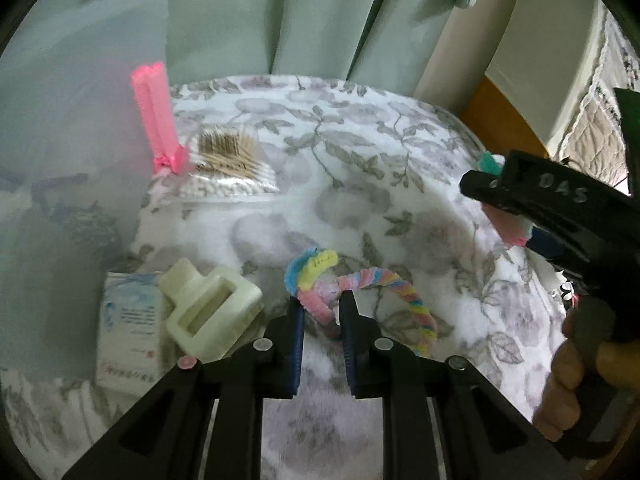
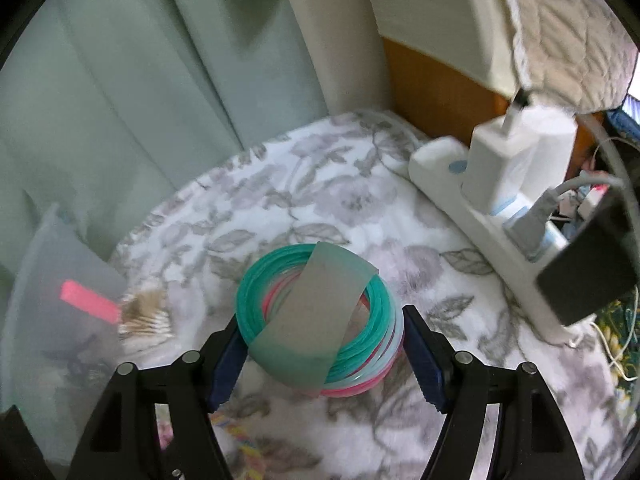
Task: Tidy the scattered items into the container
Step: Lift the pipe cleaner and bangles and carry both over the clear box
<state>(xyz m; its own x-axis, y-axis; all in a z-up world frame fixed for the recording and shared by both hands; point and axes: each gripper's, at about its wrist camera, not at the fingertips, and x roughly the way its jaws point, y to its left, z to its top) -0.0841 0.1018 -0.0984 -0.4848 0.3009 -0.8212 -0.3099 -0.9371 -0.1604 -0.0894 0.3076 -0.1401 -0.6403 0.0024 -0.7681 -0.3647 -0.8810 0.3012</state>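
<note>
One pastel pipe-cleaner twist (image 1: 360, 288), one cream clip (image 1: 212, 312), one packet (image 1: 128, 332), one swab bag (image 1: 228, 164) and one pink clip (image 1: 154, 116) lie on the floral blanket (image 1: 400, 184), right of the frosted container (image 1: 72, 120). Left gripper (image 1: 320, 320), angled down near the front, pinches the twist. Right gripper (image 2: 324, 356), at the right and also tilted down, clamps one banded coil bundle (image 2: 316, 312).

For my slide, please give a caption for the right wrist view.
Right tool closed around a banded coil of teal and pink rings over a floral blanket.
</note>
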